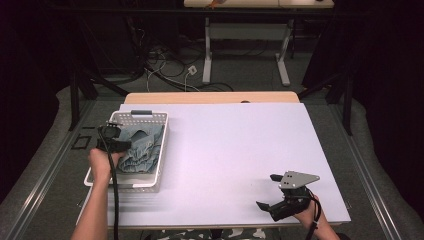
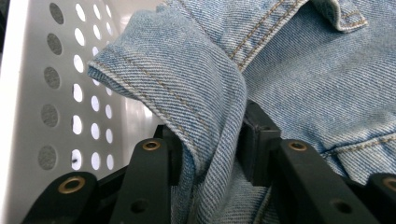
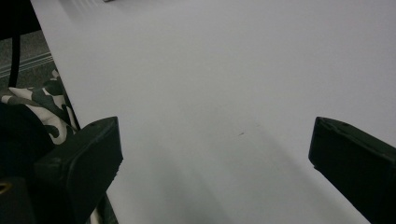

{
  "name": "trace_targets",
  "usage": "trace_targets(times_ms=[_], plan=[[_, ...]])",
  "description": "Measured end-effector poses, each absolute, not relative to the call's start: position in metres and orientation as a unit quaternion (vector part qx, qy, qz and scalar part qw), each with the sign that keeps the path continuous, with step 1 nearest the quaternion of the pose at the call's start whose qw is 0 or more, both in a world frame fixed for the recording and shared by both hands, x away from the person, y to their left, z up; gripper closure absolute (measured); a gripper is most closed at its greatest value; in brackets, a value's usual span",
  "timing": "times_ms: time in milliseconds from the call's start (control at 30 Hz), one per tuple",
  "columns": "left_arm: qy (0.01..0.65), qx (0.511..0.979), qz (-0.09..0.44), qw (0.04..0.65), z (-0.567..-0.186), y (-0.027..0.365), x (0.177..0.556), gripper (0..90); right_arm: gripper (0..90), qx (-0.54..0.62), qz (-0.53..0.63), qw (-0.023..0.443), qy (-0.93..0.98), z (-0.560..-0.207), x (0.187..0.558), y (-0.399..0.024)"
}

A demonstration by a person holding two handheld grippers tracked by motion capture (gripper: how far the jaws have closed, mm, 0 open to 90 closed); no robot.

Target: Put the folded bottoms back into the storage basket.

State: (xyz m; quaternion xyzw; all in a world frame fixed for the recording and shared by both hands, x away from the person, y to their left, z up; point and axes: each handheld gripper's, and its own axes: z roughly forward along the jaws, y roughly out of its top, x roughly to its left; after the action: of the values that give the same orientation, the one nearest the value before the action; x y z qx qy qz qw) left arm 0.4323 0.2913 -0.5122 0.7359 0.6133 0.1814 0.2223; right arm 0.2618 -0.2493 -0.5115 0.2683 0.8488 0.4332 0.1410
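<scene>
Our left gripper (image 2: 210,154) pinches a fold of the blue denim cloth (image 2: 299,79) inside the white holey plastic basket (image 1: 145,118) | our right gripper (image 1: 270,194) is spread wide over the white table (image 1: 235,145)

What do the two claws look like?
Both are black. The left claw has brass-coloured rivets on its jaws and a black cable trailing down. The right claw has a grey three-cornered plate with small holes on top and a black cable.
</scene>
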Motion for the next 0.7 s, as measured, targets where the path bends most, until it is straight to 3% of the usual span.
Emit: trace_targets(times_ms=[267, 700], plan=[[0.622, 0.731, 0.165, 0.226, -0.504, 0.291, 0.431, 40.1, 2.7, 0.27, 0.436, 0.145, 0.846, -0.511, 0.262, -0.251], [0.615, 0.732, 0.171, 0.239, -0.487, 0.285, 0.409, 17.3, 2.7, 0.27, 0.435, 0.145, 0.847, -0.51, 0.261, -0.251]])
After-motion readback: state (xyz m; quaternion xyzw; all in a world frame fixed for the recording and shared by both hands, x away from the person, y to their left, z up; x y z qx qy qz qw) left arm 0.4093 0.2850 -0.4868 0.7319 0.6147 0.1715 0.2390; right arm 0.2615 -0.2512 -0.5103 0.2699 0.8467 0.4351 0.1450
